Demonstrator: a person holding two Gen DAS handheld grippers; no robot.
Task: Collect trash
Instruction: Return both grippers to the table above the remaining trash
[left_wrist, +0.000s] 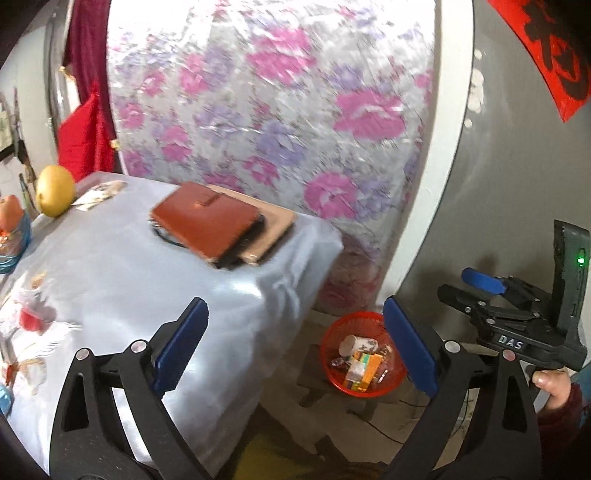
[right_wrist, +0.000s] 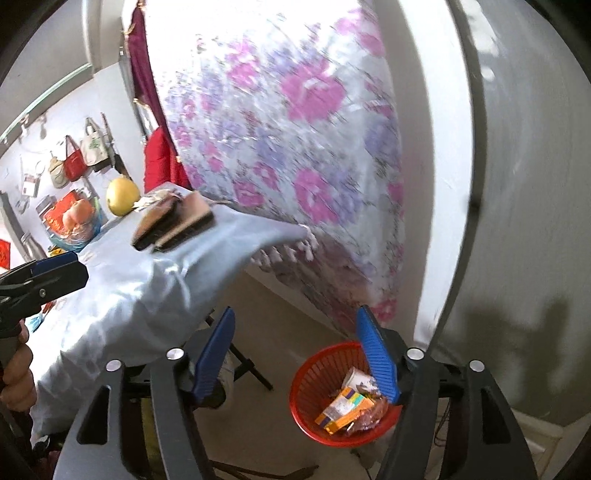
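floor-level red basket (right_wrist: 341, 398) holds trash (right_wrist: 345, 404); both grippers' jaws spread, empty.

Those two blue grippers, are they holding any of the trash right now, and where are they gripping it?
Nothing is held. The left gripper and the right gripper are both open with empty gaps; the trash lies in the red basket.

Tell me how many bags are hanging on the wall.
3 show in the right wrist view: a beige bag, a red bag beside it, and a white tote furthest right. Others may be hidden.
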